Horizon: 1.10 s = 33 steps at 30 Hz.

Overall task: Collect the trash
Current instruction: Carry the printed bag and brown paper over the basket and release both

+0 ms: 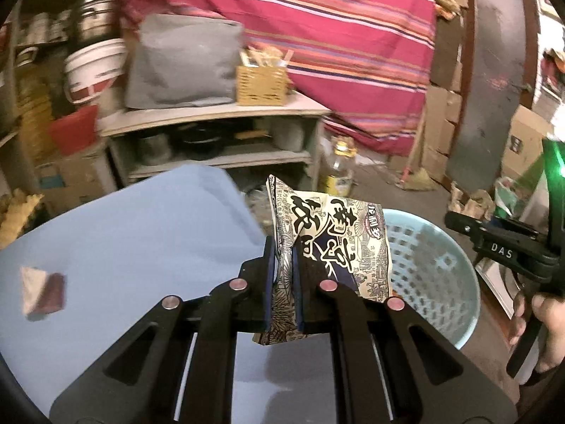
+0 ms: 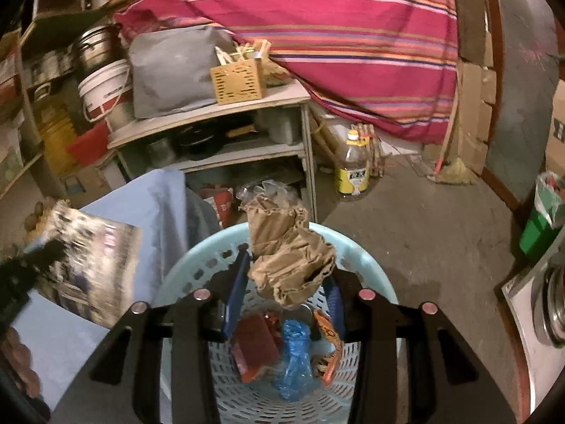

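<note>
My left gripper (image 1: 283,258) is shut on a black-and-cream printed snack bag (image 1: 335,236), held above the edge of the blue table (image 1: 134,240), just left of the pale blue perforated basket (image 1: 434,268). That same snack bag (image 2: 88,265) shows blurred at the left of the right wrist view. My right gripper (image 2: 287,265) is shut on a crumpled brown paper bag (image 2: 286,247), directly over the basket (image 2: 190,268). Inside the basket lie a red wrapper (image 2: 254,346), a blue plastic bag (image 2: 295,357) and an orange wrapper (image 2: 328,339).
A small brown-and-white piece (image 1: 42,293) lies on the blue table. Behind stand a wooden shelf unit (image 2: 212,120), a striped red cloth (image 2: 335,35), a yellow-labelled bottle (image 2: 353,166) on the floor and a green bin (image 2: 540,219). A hand (image 1: 547,332) grips the other tool.
</note>
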Tool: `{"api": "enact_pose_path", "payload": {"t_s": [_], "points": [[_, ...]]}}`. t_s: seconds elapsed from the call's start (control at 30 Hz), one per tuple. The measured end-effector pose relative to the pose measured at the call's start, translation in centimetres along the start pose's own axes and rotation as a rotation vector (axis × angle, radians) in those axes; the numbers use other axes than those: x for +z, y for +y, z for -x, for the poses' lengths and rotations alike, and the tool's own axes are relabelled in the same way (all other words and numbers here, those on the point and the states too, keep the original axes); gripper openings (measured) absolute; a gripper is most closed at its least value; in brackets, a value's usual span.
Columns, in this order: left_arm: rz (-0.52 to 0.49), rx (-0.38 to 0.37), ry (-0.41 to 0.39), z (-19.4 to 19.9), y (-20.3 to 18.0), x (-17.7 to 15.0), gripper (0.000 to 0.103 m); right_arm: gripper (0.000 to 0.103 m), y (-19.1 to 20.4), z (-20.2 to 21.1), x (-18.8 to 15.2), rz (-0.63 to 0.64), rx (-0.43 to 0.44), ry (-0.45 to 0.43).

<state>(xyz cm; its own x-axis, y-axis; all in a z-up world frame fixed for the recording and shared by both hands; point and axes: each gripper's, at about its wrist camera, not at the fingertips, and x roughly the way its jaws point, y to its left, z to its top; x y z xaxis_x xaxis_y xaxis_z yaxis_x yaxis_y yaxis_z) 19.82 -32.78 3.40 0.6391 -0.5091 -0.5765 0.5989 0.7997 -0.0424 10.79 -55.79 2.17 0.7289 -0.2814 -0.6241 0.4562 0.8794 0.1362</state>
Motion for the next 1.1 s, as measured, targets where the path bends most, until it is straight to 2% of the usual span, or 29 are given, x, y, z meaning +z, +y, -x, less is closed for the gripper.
{"api": "enact_pose_path", "payload": {"t_s": [0.23,0.27,0.33,0.47,0.53,0.67,0.83,0.9,0.97,1.0,1.1], "points": [[-0.041,-0.033,0.058,-4.0,-4.5,-0.4,0.01,0.041,-1.7,0.1,-0.1,-0.037,0.001,-0.003],[-0.044,-0.032,0.067,-4.4,-4.8,-0.4,0.013,0.041,-1.9,0.1,-0.2,-0.04,0.002,0.0],[-0.047,-0.026,0.095,-5.3,-5.2,-0.5,0.026,0.041,-2.1,0.0,-0.1,-0.044,0.002,0.003],[-0.029,-0.037,0.121,-6.1,-5.0,-0.9,0.041,0.041,-2.0,-0.2,0.0,-0.052,0.004,0.006],[-0.027,-0.029,0.119,-6.0,-4.9,-1.2,0.058,0.041,-2.0,-0.2,0.0,-0.049,0.003,0.007],[-0.023,-0.014,0.101,-5.0,-4.2,-1.6,0.069,0.041,-1.7,-0.4,0.1,-0.044,0.004,0.015],[0.002,0.014,0.071,-3.6,-2.4,-1.5,0.086,0.043,-0.8,-0.8,-0.1,-0.025,0.011,0.027],[0.008,0.018,0.063,-2.9,-1.4,-1.5,0.088,0.044,-0.5,-1.0,-0.3,-0.019,0.012,0.035],[0.034,0.037,0.05,-1.9,0.3,-1.5,0.09,0.063,-0.1,-1.4,-0.5,-0.023,0.011,0.057],[0.044,0.042,0.046,-1.6,0.9,-1.5,0.092,0.076,-0.1,-1.5,-0.7,-0.031,0.006,0.061],[0.073,0.087,0.027,-0.3,3.5,-1.6,0.097,0.079,0.2,-2.1,-1.1,-0.054,-0.002,0.087]]}}
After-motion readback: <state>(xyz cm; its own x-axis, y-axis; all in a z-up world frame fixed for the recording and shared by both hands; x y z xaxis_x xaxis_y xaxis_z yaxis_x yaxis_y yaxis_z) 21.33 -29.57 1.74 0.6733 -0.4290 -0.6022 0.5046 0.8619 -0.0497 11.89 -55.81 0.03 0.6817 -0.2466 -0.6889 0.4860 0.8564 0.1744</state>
